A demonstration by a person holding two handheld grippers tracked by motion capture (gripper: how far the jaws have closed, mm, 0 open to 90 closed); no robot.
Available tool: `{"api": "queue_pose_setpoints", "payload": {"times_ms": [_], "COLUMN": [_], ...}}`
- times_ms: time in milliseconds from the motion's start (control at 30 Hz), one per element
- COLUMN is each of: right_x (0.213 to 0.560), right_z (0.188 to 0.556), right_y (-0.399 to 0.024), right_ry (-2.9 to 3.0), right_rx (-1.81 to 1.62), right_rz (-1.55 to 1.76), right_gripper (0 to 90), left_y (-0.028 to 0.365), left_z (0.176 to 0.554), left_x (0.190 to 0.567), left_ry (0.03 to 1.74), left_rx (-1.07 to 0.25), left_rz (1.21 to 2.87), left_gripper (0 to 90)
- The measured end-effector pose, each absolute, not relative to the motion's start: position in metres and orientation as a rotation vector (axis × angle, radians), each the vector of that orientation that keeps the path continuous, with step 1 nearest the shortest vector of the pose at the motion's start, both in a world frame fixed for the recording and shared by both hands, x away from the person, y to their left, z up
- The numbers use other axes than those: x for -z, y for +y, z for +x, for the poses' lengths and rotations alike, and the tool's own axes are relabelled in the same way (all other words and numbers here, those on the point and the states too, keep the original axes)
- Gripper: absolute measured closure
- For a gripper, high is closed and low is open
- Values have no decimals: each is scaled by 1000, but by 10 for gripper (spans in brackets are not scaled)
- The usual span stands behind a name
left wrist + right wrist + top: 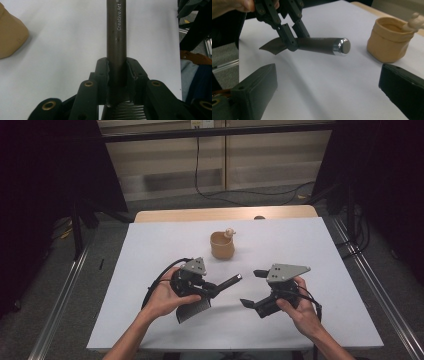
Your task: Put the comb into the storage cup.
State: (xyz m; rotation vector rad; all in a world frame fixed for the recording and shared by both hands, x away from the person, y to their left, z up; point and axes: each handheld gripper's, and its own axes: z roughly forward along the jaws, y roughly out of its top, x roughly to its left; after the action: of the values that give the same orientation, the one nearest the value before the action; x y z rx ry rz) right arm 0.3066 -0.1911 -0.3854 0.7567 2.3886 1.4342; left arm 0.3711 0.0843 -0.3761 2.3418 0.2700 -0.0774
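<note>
Nearest, left gripper [212, 290] is clamped on one dark brown, round-handled comb with a chrome end cap [227, 283]: in the left gripper view both jaws press the handle [116, 37] from either side, just past the ribbed teeth [130, 110], and the handle runs straight out beyond the tips, white lettering along it. In the high view the toothed part [194, 310] hangs below the left hand [167, 297]. Right gripper [250, 287], held by the right hand [297, 312], has its jaws wide apart with nothing between them; in the right gripper view the comb's chrome cap [343, 46] points towards it, above the white table cover [317, 82], apart from both jaws. Farther off, one tan, soft-walled cup [222, 245] stands upright on the cover with one small pale figure [229, 232] at its rim.

Count: grippers two, comb one, cup one, figure one.
</note>
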Motion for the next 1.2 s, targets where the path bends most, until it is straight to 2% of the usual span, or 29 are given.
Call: {"api": "queue_pose_setpoints", "payload": {"times_ms": [567,800,1033,1200], "right_x": [389,385,397,390], "right_z": [321,327,328,333], "right_y": [-186,-186,-184,-183], "right_ry": [2539,2585,2677,2698], "right_rx": [-1299,-1287,-1213,-1187], "right_rz": [715,692,680,658], "right_gripper": [22,20,44,48], "left_y": [72,62,57,57], "left_z": [381,379,376,375], "left_x": [374,369,373,373], "left_ry": [215,145,120,110], "left_rx": [133,113,87,71], "left_rz": [2441,2499,2534,2544], "left_gripper": [731,731,731,731]}}
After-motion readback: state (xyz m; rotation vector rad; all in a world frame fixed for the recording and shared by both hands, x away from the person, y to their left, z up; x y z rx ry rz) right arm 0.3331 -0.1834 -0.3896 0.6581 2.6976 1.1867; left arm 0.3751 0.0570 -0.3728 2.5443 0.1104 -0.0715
